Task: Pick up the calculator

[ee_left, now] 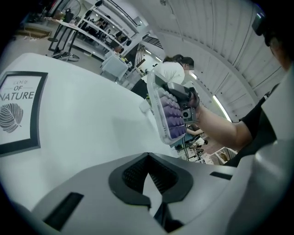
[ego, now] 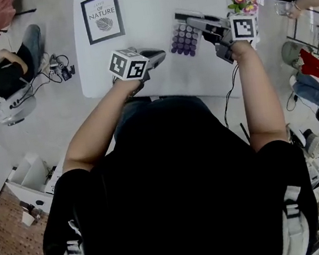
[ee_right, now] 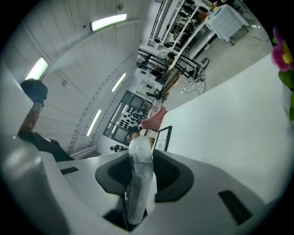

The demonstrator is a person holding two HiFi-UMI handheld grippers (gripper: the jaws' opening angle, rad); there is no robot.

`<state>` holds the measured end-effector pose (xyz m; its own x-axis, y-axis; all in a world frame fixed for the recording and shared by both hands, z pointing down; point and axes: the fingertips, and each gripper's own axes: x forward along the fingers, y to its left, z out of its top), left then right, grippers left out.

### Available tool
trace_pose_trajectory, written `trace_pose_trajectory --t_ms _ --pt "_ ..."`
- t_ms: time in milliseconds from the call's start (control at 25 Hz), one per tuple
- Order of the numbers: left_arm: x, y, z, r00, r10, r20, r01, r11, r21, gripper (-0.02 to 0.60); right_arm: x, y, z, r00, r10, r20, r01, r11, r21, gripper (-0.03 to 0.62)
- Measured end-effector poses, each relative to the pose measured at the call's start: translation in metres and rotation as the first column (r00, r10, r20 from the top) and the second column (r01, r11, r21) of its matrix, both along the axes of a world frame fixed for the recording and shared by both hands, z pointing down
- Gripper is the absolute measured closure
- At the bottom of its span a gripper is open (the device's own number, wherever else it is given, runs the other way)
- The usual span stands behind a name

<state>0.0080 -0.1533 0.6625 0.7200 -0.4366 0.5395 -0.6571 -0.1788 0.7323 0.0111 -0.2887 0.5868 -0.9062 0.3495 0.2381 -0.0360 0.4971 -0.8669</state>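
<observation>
R gripper (ego: 211, 27): jaws clamped on edge of calculator (ego: 186, 37). Calc. held clear of white table (ego: 142, 13), tilted, purple keys toward L side. L gripper (ee_left: 148, 186): jaws pressed together, nothing between, over table's near edge. Framed print (ego: 102, 16) at far L; flowers (ego: 243, 0) just beside R gripper.

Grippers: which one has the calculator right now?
The right gripper: its jaws are clamped on the clear edge of the purple-keyed calculator. The left gripper has its jaws together with nothing between them.
</observation>
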Motion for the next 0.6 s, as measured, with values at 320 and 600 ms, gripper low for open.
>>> trace_pose_trajectory --t_ms 320,600 --pt "-0.036 -0.003 -0.033 0.999 -0.009 0.050 0.006 0.997 0.074 0.565 -0.004 0.002 -0.035 0.997 0.068 0.030 -0.068 0.998 0.013 0.476" --pt "-0.061 -0.005 -0.061 0.998 0.003 0.067 -0.011 0.992 0.122 0.565 -0.005 0.007 -0.055 0.991 0.117 0.057 -0.118 0.993 0.009 0.476"
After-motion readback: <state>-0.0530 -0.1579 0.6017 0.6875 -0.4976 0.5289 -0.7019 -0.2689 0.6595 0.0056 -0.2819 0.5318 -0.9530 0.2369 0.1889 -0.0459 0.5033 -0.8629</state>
